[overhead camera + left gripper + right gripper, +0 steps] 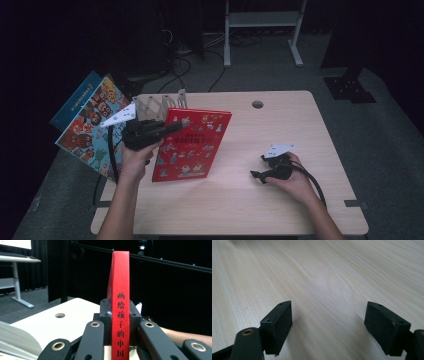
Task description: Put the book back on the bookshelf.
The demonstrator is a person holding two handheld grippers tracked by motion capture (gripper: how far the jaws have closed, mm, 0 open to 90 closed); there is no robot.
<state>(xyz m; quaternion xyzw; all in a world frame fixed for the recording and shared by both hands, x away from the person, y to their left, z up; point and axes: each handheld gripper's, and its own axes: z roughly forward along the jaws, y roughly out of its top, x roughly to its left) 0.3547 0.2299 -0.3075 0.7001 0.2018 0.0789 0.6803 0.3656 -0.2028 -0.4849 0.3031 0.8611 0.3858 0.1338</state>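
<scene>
Pinched between the jaws of the left gripper (172,128): a red hardcover picture book (191,145), held by its spine edge and tilted up off the wooden table (280,210). Seen from the left gripper view, the red spine (120,315) stands straight up, right in the middle between the two black pads, both pressed tight against the covers. Looks stiff and flat, with hard covers, so not likely to bend or flop. Probably a bit heavy for a grip at one edge only, so likely to swing or droop if held loosely. Shiny cover, so maybe slippery; best to squeeze firmly and keep the pads low on the spine, where the book is thickest and strongest. Not easy to break, but corners could dent if dropped. Behind the left gripper, a folding book rack (159,105) at the table's back edge, and just beyond the left jaw side, two more picture books (92,125) leaning off the table's edge. Over on the other side, the right gripper (261,170) resting low on the table, well apart from the book. Jaws spread wide there, with bare wood (327,285) and nothing else between the pads (283,320). Free to come over and steady the far edge of the book if needed.
</scene>
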